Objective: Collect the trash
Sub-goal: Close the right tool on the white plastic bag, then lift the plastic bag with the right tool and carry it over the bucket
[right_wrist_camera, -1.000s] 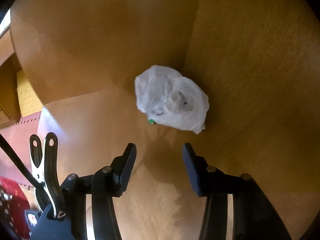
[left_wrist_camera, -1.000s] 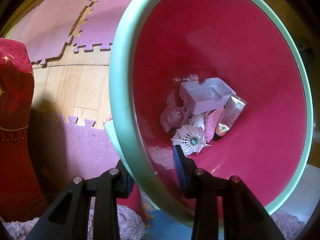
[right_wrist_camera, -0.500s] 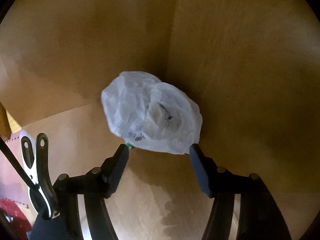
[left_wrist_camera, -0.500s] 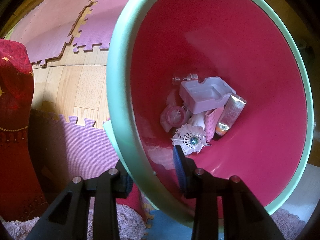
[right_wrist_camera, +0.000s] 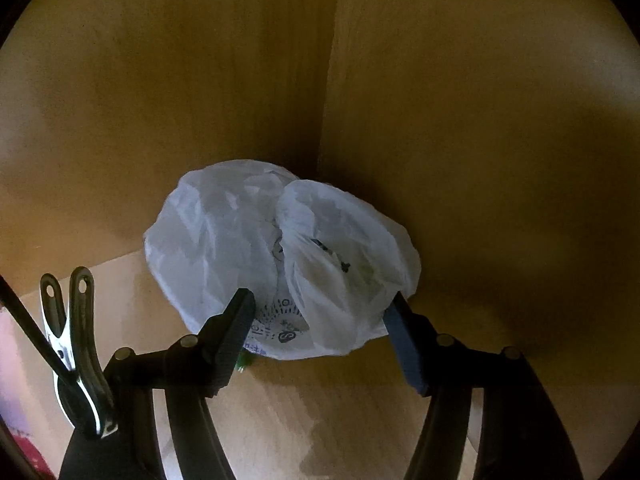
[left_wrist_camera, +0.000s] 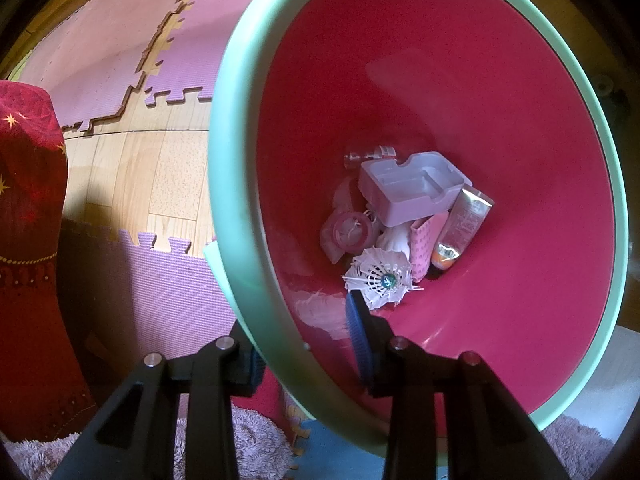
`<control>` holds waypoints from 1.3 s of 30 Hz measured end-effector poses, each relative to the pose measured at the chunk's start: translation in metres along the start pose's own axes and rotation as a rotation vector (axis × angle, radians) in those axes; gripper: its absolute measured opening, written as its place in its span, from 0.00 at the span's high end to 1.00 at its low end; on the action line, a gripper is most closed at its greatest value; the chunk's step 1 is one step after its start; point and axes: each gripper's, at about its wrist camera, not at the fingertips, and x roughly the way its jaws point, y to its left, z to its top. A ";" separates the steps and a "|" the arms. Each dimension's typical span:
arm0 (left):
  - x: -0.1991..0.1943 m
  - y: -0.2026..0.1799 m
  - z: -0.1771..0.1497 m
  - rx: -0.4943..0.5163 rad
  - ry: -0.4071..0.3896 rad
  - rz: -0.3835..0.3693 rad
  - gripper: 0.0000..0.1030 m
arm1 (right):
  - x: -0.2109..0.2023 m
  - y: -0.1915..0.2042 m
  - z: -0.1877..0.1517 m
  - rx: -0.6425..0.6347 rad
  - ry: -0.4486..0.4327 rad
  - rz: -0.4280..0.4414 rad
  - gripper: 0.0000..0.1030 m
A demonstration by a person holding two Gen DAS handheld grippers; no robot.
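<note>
My left gripper [left_wrist_camera: 308, 340] is shut on the near wall of a pink bin with a mint-green rim [left_wrist_camera: 224, 184], one finger inside and one outside, holding it tilted toward the camera. In the bin lie a shuttlecock [left_wrist_camera: 380, 278], a white plastic tray [left_wrist_camera: 412, 186], a tube [left_wrist_camera: 460, 232] and other small trash. In the right wrist view a crumpled white plastic bag [right_wrist_camera: 280, 256] lies in the corner of a wooden surface. My right gripper [right_wrist_camera: 320, 320] is open, its fingers on either side of the bag's near edge.
Pink and purple foam mats [left_wrist_camera: 120, 52] cover a wooden floor [left_wrist_camera: 160, 176] left of the bin. A red cloth-covered object [left_wrist_camera: 28, 240] stands at the far left. Wooden walls [right_wrist_camera: 480, 120] enclose the bag's corner. A metal clip [right_wrist_camera: 76, 344] hangs by the right gripper.
My right gripper has moved forward to the bag and opened wider, so its fingers now straddle the bag. The left gripper and bin have stayed in place.
</note>
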 end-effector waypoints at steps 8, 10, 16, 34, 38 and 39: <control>0.002 -0.002 0.000 0.000 0.005 -0.002 0.64 | 0.016 0.011 0.002 0.002 0.020 -0.020 0.52; 0.003 -0.003 0.000 -0.001 0.007 -0.005 0.64 | 0.015 0.012 0.002 0.014 0.012 -0.020 0.60; 0.003 -0.003 0.000 0.000 0.007 -0.004 0.64 | 0.002 0.011 0.004 0.046 -0.046 -0.044 0.86; 0.003 -0.003 0.000 0.000 0.006 -0.003 0.64 | -0.087 0.023 -0.041 0.032 -0.187 0.093 0.93; 0.003 -0.003 0.000 -0.001 0.007 -0.003 0.64 | -0.103 0.031 -0.054 0.003 -0.186 0.139 0.93; 0.003 -0.003 0.000 0.000 0.007 -0.004 0.64 | -0.108 0.034 -0.057 -0.004 -0.189 0.150 0.93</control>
